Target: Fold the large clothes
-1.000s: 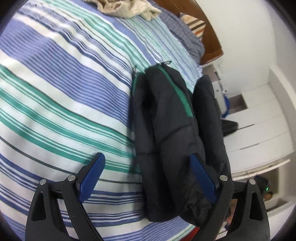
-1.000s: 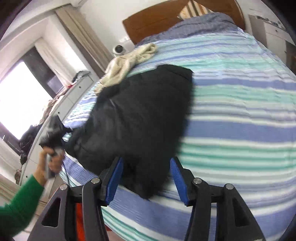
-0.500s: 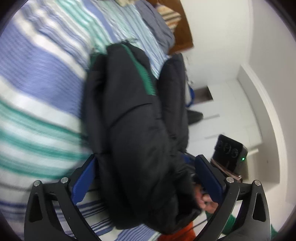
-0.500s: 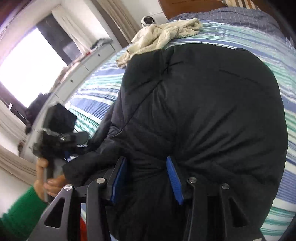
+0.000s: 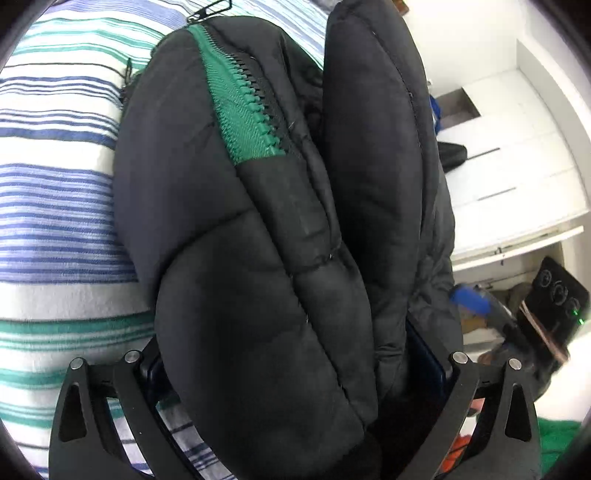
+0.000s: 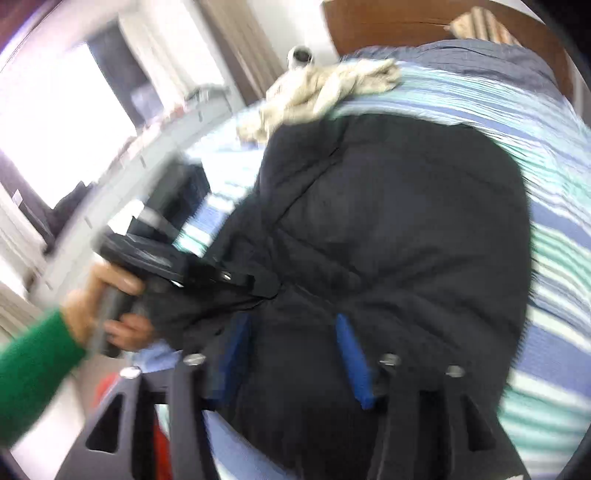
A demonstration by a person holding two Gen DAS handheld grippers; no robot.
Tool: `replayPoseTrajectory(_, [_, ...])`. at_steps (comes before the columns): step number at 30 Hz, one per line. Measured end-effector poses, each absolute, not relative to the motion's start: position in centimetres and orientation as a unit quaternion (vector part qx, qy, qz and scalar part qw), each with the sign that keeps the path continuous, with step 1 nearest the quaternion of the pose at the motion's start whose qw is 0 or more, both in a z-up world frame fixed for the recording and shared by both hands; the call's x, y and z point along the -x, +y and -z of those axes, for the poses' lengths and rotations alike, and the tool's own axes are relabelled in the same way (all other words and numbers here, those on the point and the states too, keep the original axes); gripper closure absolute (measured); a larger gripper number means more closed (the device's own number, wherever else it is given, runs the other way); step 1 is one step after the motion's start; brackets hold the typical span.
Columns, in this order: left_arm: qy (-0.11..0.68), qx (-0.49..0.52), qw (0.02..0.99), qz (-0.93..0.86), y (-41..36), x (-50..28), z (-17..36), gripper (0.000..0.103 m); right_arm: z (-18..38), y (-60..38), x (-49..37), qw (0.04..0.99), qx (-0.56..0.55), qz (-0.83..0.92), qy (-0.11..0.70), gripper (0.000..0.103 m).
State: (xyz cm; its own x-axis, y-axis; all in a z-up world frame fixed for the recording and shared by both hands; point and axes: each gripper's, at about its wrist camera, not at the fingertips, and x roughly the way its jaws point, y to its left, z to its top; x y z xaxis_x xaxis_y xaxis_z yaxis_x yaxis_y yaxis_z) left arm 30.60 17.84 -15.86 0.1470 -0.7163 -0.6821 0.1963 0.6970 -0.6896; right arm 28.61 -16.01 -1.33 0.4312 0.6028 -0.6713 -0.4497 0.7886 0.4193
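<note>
A black puffer jacket (image 5: 258, 221) with a green zipper strip (image 5: 240, 103) lies folded on the striped bed (image 5: 55, 206). My left gripper (image 5: 295, 369) has its jaws wide apart around the jacket's near end, which bulges between them and hides the pads. In the right wrist view the jacket (image 6: 388, 240) fills the middle. My right gripper (image 6: 291, 354) straddles its near edge with the blue pads (image 6: 351, 354) apart and fabric between them. The left gripper (image 6: 177, 266) shows there at the jacket's left side, held by a green-sleeved hand.
A beige garment (image 6: 325, 88) lies at the head of the bed by a wooden headboard (image 6: 388, 22). White drawers (image 5: 509, 177) stand beyond the bed's edge. A window (image 6: 55, 110) and a grey cabinet are at the left.
Both grippers have pushed forward onto the jacket's near end. The jacket now fills both views and sits between each pair of jaws.
</note>
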Motion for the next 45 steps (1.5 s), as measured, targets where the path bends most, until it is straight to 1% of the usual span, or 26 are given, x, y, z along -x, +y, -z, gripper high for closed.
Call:
replayPoseTrajectory(1, [0.57,0.226,0.725,0.313,17.6,-30.5,15.8,0.002,1.3,-17.6,-28.3,0.847,-0.106,-0.301,0.425,0.016])
replayPoseTrajectory(2, [0.57,0.223,0.727,0.312,17.6,-30.1,15.8,0.001,1.9,-20.8,-28.1,0.853,-0.139,-0.274,0.421,0.016])
replayPoseTrajectory(4, [0.571,0.21,0.731,0.308,17.1,-29.6,15.6,0.0,4.1,-24.0,-28.8,0.839,-0.177,-0.248,0.451,0.016])
replayPoseTrajectory(6, [0.573,0.203,0.734,0.304,16.3,-29.6,15.2,0.0,7.5,-26.8,-29.2,0.8,-0.244,-0.245,0.491,0.016])
replayPoseTrajectory(7, [0.574,0.202,0.734,0.302,16.1,-29.6,15.1,0.0,8.5,-27.5,-29.0,0.788,-0.269,-0.259,0.49,0.016])
replayPoseTrajectory(11, [0.579,0.198,0.733,0.298,15.0,-30.0,14.4,0.0,9.9,-27.5,-30.0,0.771,-0.308,-0.299,0.47,0.017])
replayPoseTrajectory(14, [0.581,0.194,0.737,0.286,13.5,-30.1,14.2,0.0,12.3,-25.7,-32.7,0.731,-0.32,-0.325,0.508,0.018])
replayPoseTrajectory(17, [0.57,0.176,0.756,0.269,11.9,-30.6,13.8,0.001,14.1,-24.9,-33.8,0.712,-0.341,-0.339,0.511,0.018])
replayPoseTrajectory(18, [0.562,0.165,0.768,0.26,11.3,-30.0,13.4,0.008,13.9,-24.6,-33.9,0.718,-0.334,-0.34,0.507,0.019])
replayPoseTrajectory(19, [0.552,0.161,0.778,0.253,10.9,-29.6,12.9,0.019,13.5,-24.3,-33.8,0.726,-0.323,-0.341,0.502,0.029])
replayPoseTrajectory(20, [0.542,0.165,0.786,0.249,10.6,-29.0,12.2,0.025,12.3,-23.9,-33.5,0.741,-0.301,-0.342,0.493,0.037])
replayPoseTrajectory(22, [0.528,0.171,0.796,0.243,10.3,-28.2,10.9,0.045,10.5,-23.1,-33.4,0.762,-0.272,-0.344,0.476,0.043])
replayPoseTrajectory(24, [0.511,0.18,0.805,0.243,10.3,-27.3,9.4,0.053,8.8,-22.2,-32.6,0.782,-0.241,-0.349,0.457,0.045])
replayPoseTrajectory(25, [0.503,0.187,0.808,0.244,10.3,-26.9,8.5,0.055,7.3,-21.7,-32.0,0.794,-0.223,-0.357,0.439,0.045])
replayPoseTrajectory(27, [0.486,0.196,0.813,0.255,10.1,-26.3,6.8,0.056,4.8,-21.5,-30.8,0.808,-0.202,-0.374,0.407,0.046])
replayPoseTrajectory(31, [0.443,0.188,0.835,0.266,9.6,-26.8,1.9,0.056,-0.3,-21.0,-31.2,0.827,-0.177,-0.403,0.35,0.046])
replayPoseTrajectory(35, [0.406,0.175,0.857,0.266,7.6,-30.7,-2.8,0.056,-3.7,-21.6,-34.8,0.834,-0.17,-0.421,0.313,0.046])
replayPoseTrajectory(37, [0.4,0.168,0.863,0.26,6.2,-33.5,-3.9,0.056,-4.8,-22.3,-37.4,0.837,-0.167,-0.423,0.303,0.046])
replayPoseTrajectory(39, [0.402,0.167,0.863,0.255,5.1,-36.4,-3.8,0.056,-4.7,-23.3,-39.7,0.836,-0.172,-0.424,0.302,0.046])
replayPoseTrajectory(41, [0.413,0.168,0.86,0.247,3.5,-39.4,-2.5,0.053,-3.7,-24.1,-42.9,0.836,-0.177,-0.416,0.311,0.046])
replayPoseTrajectory(43, [0.442,0.162,0.852,0.228,1.3,-42.7,0.6,0.042,-1.6,-25.0,-45.2,0.827,-0.189,-0.41,0.335,0.046])
replayPoseTrajectory(44, [0.457,0.163,0.847,0.218,0.5,-43.7,2.3,0.039,0.5,-25.7,-46.9,0.818,-0.201,-0.398,0.365,0.044])
replayPoseTrajectory(45, [0.483,0.161,0.837,0.198,-0.6,-44.9,4.9,0.031,2.3,-26.2,-48.2,0.808,-0.214,-0.38,0.397,0.04])
